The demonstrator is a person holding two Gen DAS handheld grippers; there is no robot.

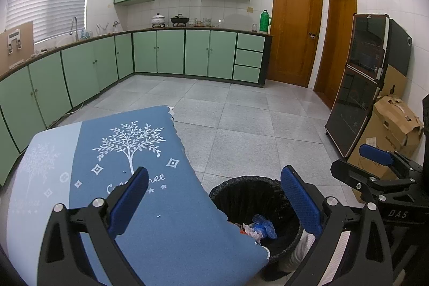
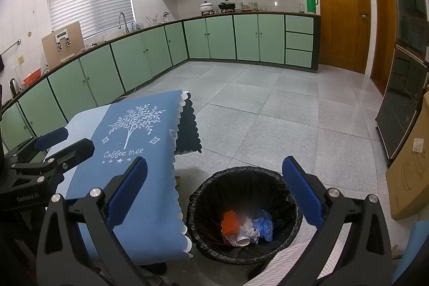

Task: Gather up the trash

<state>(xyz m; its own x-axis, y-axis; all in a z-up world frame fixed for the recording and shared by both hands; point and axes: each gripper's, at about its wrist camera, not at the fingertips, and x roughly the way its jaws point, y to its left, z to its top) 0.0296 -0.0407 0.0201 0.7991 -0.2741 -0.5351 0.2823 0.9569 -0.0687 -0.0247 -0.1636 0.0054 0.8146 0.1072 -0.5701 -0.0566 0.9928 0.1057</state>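
A black-lined trash bin (image 2: 242, 213) stands on the floor beside a table with a blue tree-print cloth (image 2: 139, 141). It holds an orange cup (image 2: 232, 223), a white paper cup (image 2: 242, 240), crumpled white paper and a blue plastic bag (image 2: 264, 228). My right gripper (image 2: 214, 195) is open and empty above the bin. My left gripper (image 1: 214, 203) is open and empty, over the table's edge (image 1: 187, 205) and the bin (image 1: 257, 208). The right gripper also shows in the left wrist view (image 1: 375, 162), and the left gripper in the right wrist view (image 2: 53, 141).
Green kitchen cabinets (image 2: 214, 36) run along the far walls. A tall dark glass-front cabinet (image 1: 359, 87) and cardboard boxes (image 1: 391, 130) stand at the right. Two wooden doors (image 1: 295, 28) are at the back. Grey tiled floor (image 1: 241, 119) lies between.
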